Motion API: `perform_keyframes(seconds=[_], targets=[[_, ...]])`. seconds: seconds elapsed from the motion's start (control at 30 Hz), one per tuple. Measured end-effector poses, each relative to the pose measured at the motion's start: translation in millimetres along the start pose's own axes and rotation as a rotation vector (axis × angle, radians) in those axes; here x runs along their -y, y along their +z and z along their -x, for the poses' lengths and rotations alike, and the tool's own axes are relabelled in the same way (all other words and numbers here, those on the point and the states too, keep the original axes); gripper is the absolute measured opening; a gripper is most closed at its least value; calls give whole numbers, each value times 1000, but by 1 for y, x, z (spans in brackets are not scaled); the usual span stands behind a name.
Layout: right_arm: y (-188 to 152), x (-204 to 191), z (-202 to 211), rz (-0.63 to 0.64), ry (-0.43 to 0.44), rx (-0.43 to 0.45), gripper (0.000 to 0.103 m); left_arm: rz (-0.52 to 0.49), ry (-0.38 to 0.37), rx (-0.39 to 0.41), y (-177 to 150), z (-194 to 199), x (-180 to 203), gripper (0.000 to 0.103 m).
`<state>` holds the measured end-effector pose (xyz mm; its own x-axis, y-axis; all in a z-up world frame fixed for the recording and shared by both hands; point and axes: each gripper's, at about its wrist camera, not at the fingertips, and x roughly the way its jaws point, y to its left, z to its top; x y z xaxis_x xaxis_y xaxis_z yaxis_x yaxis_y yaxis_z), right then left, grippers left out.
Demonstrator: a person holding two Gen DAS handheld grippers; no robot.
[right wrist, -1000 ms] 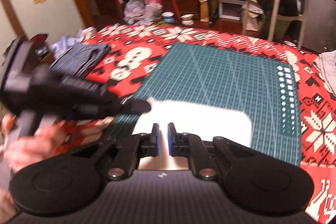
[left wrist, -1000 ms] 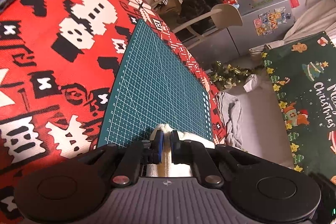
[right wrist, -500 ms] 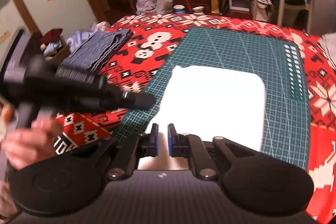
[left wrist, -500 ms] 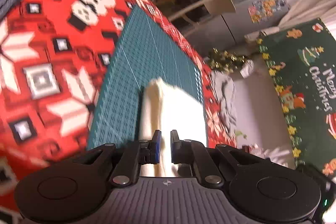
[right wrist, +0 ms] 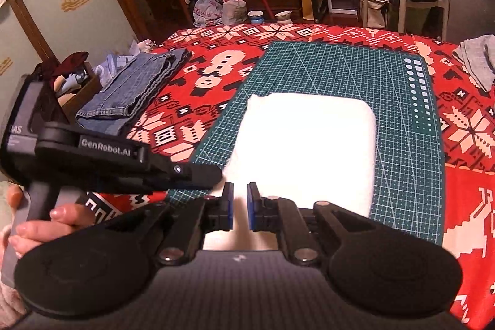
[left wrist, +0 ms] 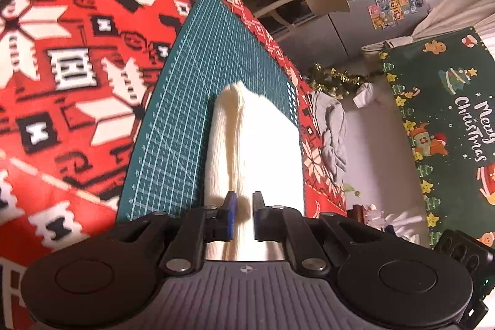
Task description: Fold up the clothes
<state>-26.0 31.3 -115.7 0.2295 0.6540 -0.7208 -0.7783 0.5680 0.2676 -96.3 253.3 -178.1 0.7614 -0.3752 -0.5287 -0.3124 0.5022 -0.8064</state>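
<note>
Folded white garment (right wrist: 304,149) lying flat on the green cutting mat (right wrist: 399,101), its long axis running from the near mat edge toward the far one. Left claw (left wrist: 244,217) and right claw (right wrist: 239,206) sit at its near edge, jaws narrowly parted; whether they pinch cloth cannot be told. Folded jeans (right wrist: 136,90) lie left of the mat on the worktop (right wrist: 216,73). No containers visible there.
</note>
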Motion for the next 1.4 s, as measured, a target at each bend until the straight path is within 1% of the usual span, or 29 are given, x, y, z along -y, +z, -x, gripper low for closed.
perform_keyframes(seconds=[0.03,0.1,0.13,0.17,0.23,0.3,0.5,0.6,0.7,0.83,1.03,1.17,1.27,1.4], targets=[[0,-1,-1,2,1,0,10,-5,0,1,-1,-1,1,22],[-1,-4,-2,8,-2,-1,10,-16,1,5,-2,-2,5,21],[-1,-5,-2,9,-3,-1,10,-30,15,13,-2,-2,7,11],[-1,-5,-1,10,-4,-2,10,-44,30,16,-2,-2,9,6],[-1,-5,-3,9,-7,-2,10,-71,58,23,-3,-2,12,6],[1,-5,-5,8,-10,-2,10,-82,71,30,-6,1,12,6],[14,-14,-25,64,-36,22,8,-61,75,39,-7,6,5,6],[19,-15,-42,66,-70,1,6,-56,80,41,-8,7,4,6],[13,-21,-46,109,-85,-7,6,-50,80,39,-7,7,3,6],[-2,-31,-36,159,-81,-22,6,-34,69,32,-6,7,-1,5],[-27,-40,-17,154,-58,-41,7,-33,61,34,-10,11,0,5],[-43,-48,-7,178,-39,-62,7,-47,55,19,-15,14,2,5],[-47,-48,0,180,-41,-59,7,-57,50,7,-20,15,4,5],[-44,-39,7,130,-51,-43,8,-69,45,-13,-26,16,6,7]])
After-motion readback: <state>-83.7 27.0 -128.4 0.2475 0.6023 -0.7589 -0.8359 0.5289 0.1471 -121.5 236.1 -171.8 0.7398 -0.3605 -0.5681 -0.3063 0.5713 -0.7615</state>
